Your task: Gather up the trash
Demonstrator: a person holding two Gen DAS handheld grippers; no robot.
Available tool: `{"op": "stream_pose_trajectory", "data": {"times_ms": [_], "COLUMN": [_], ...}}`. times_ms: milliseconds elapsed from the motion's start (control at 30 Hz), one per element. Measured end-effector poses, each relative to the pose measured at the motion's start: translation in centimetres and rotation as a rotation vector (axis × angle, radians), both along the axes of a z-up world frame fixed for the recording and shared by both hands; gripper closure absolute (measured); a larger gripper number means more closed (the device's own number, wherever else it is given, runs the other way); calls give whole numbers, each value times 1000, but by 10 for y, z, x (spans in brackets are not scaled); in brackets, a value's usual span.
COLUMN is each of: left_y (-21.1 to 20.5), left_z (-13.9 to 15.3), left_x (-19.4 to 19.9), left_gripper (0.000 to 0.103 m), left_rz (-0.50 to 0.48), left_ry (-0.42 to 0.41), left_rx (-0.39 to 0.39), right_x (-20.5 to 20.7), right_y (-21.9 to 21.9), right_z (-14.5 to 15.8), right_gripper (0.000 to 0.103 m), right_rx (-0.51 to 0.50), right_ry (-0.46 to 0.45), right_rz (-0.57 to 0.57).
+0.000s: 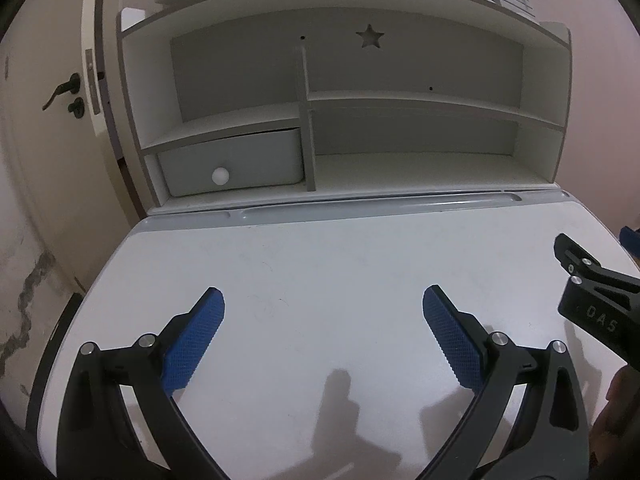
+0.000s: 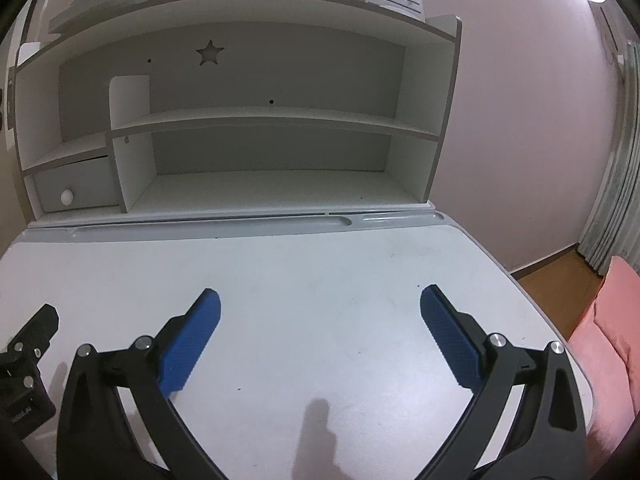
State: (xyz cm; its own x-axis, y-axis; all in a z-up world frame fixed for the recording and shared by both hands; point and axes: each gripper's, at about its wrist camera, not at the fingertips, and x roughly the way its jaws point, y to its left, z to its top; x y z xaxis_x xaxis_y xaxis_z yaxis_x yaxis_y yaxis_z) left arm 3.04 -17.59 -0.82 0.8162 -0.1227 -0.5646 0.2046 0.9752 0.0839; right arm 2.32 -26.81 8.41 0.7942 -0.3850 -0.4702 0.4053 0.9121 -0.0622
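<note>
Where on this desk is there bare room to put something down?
The white desktop is bare from the pen groove at the back to the open right gripper and left gripper. The wide shelf bay is free too. Only the drawer nook is filled.

"DAS" in pale letters on the right claw's (image 1: pixel 596 304) black body; small print on left claw (image 2: pixel 24 384) body unreadable.
</note>
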Motion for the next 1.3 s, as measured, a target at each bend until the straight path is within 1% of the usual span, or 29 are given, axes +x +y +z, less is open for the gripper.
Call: {"op": "stream_pose_trajectory", "data": {"times_ms": [133,367,733,1000,1300], "left_y": [-1,-2,-1,0,0], "left_z": [0,1,1,2,2], "left_x": [-1,-3,-3,-4,-2], "left_gripper": [7,7,7,6,6], "left_rz": [-2,-3,3,1,-12], "left_ry": [-2,-11,0,-10,11], "left_rx": [1,3,-9,-5,-15], "right_x": [-1,0,-2,-2,-2], "right_y": [1,-3,-4,-2,-1], "right_z": [0,-1,-2,-2,-2], "right_gripper": [6,6,6,6,6], "right_rx": [-11,4,9,-3,-5], "right_ry": [-4,0,4,2,3], "right_rz": [-7,-9,-4,-3,-1]}}
